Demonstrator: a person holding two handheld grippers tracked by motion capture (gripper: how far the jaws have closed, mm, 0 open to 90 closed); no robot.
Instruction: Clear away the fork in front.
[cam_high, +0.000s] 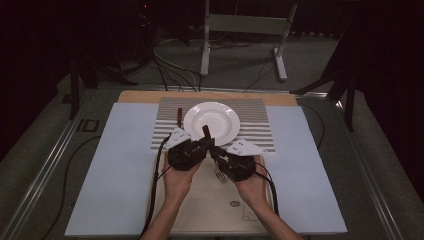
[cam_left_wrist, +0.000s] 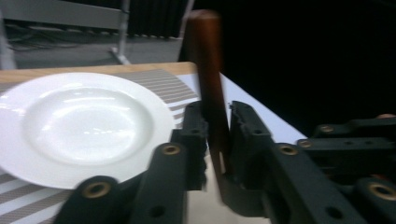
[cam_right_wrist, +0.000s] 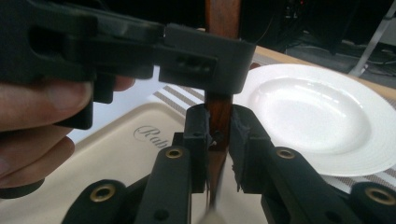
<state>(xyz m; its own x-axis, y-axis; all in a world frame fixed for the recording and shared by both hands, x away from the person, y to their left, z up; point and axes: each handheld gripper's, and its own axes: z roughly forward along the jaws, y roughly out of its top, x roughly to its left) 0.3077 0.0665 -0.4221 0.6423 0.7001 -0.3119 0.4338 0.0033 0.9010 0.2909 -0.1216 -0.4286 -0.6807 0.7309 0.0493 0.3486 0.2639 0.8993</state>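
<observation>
A fork with a brown wooden handle (cam_high: 206, 133) stands tilted over a beige tray, its tines (cam_high: 220, 176) low and the handle end up toward the white plate (cam_high: 211, 120). Both grippers clamp this handle. My left gripper (cam_high: 206, 144) holds it higher up; in the left gripper view its jaws (cam_left_wrist: 215, 122) press on the handle (cam_left_wrist: 208, 70). My right gripper (cam_high: 214, 151) holds it just below; in the right gripper view its jaws (cam_right_wrist: 218, 127) are shut on the handle (cam_right_wrist: 218, 114), with the left gripper's black jaw directly above.
The plate (cam_left_wrist: 84, 121) sits on a striped placemat (cam_high: 257, 120). Another brown-handled utensil (cam_high: 179, 116) lies left of the plate. The beige tray (cam_high: 205, 210) lies under the person's hands, on a pale blue cloth (cam_high: 120, 170). Cables trail off the table's left side.
</observation>
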